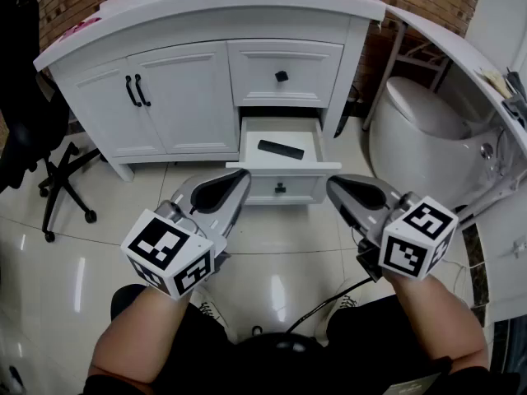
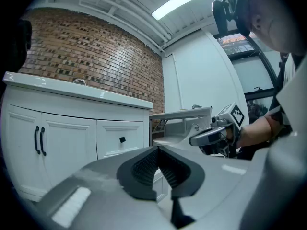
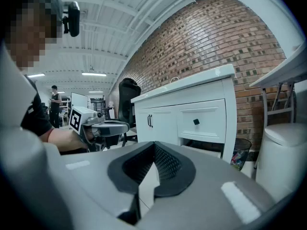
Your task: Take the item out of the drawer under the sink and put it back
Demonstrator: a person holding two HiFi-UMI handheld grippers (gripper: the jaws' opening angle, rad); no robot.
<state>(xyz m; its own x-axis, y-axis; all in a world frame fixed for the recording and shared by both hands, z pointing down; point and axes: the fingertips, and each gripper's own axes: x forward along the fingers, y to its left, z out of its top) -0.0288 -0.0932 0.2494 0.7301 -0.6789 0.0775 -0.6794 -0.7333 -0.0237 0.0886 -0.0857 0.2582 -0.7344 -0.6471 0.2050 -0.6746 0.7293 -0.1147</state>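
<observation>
The lower drawer of the white sink cabinet stands pulled out. A flat black item lies inside it on the drawer floor. My left gripper hovers over the tiled floor just left of the drawer front, shut and empty. My right gripper hovers just right of the drawer front, also shut with nothing in it. In the left gripper view the left gripper's pads meet, and the right gripper shows beyond. The right gripper view shows the right gripper closed and the left gripper alongside.
Above the open drawer is a closed drawer, with double cabinet doors to its left. A white toilet stands at the right and a black office chair at the left. A waste bin sits between cabinet and toilet.
</observation>
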